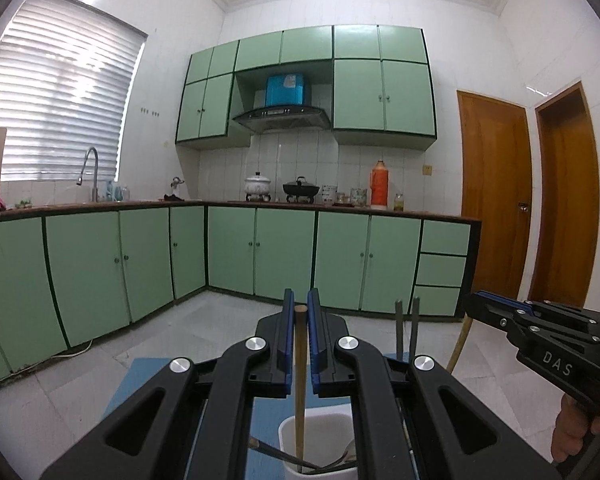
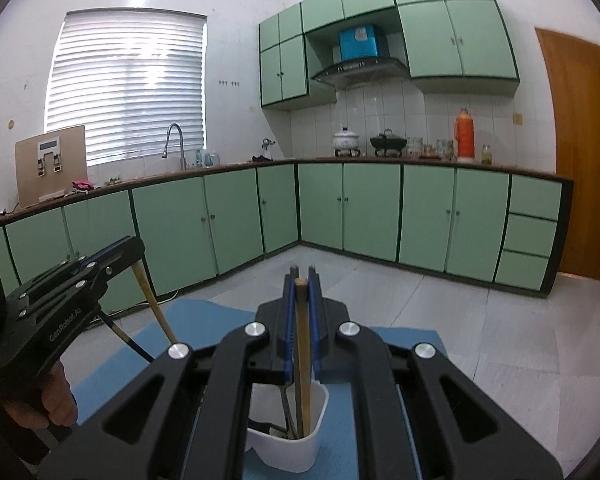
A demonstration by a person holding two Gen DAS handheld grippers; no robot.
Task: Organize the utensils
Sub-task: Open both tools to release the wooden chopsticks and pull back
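Hiding both chopstick (image 1: 299, 376) ends, a white holder (image 2: 300, 446) sits below; each level gripper (image 1: 299, 308) (image 2: 301, 280) clamps one.

A container (image 1: 320, 436) stands on a mat (image 1: 148, 380) on the floor, below both grippers. A wooden stick (image 1: 300, 380) rises upright from it between the fingers of the left hand-held gripper (image 1: 299, 312); the right hand-held gripper (image 2: 301, 280) closes around another stick (image 2: 302, 344) standing in the same container. Behind runs an L-shaped worktop (image 1: 228, 202): faucet (image 1: 89, 168) left, two pots (image 1: 258, 185) centre, thermos (image 1: 379, 184) right. Doors (image 1: 492, 196) stand farther right.
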